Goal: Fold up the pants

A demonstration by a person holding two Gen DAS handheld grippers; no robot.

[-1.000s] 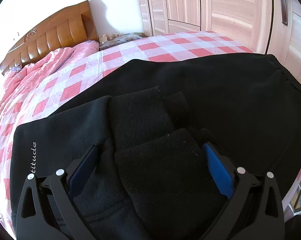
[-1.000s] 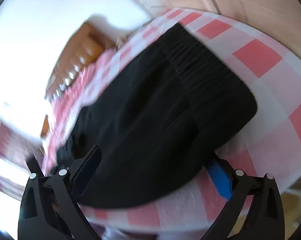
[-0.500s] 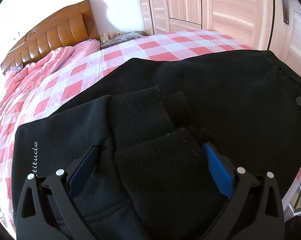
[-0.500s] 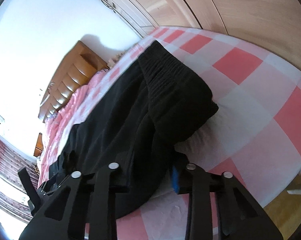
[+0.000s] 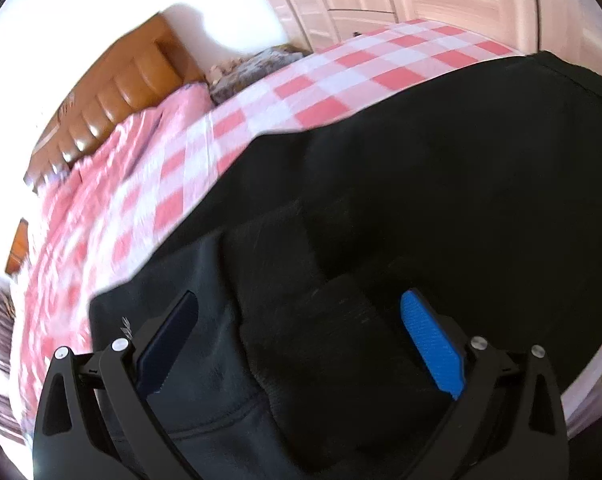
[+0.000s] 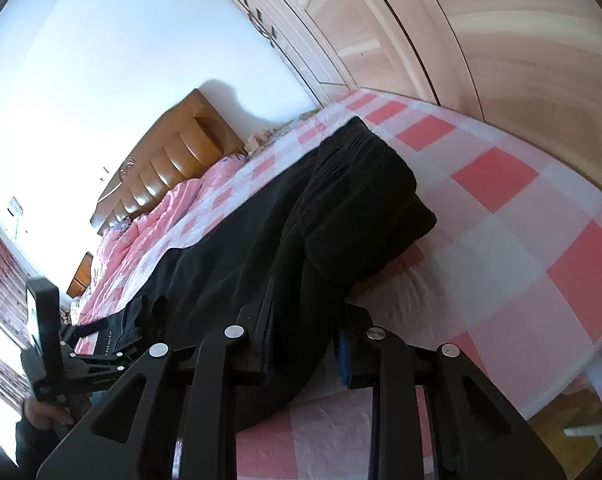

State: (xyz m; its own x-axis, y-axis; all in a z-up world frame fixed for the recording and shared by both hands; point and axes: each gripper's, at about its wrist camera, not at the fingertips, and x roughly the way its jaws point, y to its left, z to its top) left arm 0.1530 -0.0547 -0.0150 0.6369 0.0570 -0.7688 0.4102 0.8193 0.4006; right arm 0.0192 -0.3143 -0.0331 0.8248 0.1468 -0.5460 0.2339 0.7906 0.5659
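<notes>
The right claw [image 6: 305,344] is no longer spread wide as it was a second ago; its jaws are closing, and a thick bunch of black cloth is pinched between them at the near edge of the pants [image 6: 285,240]. In the left wrist view the left claw [image 5: 301,344] is seen with its jaws wide apart as before — the ribbed cuffs [image 5: 317,328] of the pants lie between the pads, but no pad is pressed on them. That view is now blurred and tilted, where half a second ago it was sharp, so the left claw is judged to have just begun to lift and roll.

The pants are spread across the checked bed [image 6: 501,216], black against pink and white, with the gathered waistband [image 6: 365,184] lying toward the wardrobe [image 6: 521,40] and the cuffs at the left claw's end. In the right wrist view the left claw's frame and the hand [image 6: 47,414] holding it are seen at the far left, beside the printed leg end.

A grip has thus been taken on the waist side only. For the fold to be made, the cuff end is probably to be clamped as well — then both ends could be carried together. If only one end is lifted, the cloth is likely to drag and bunch.
</notes>
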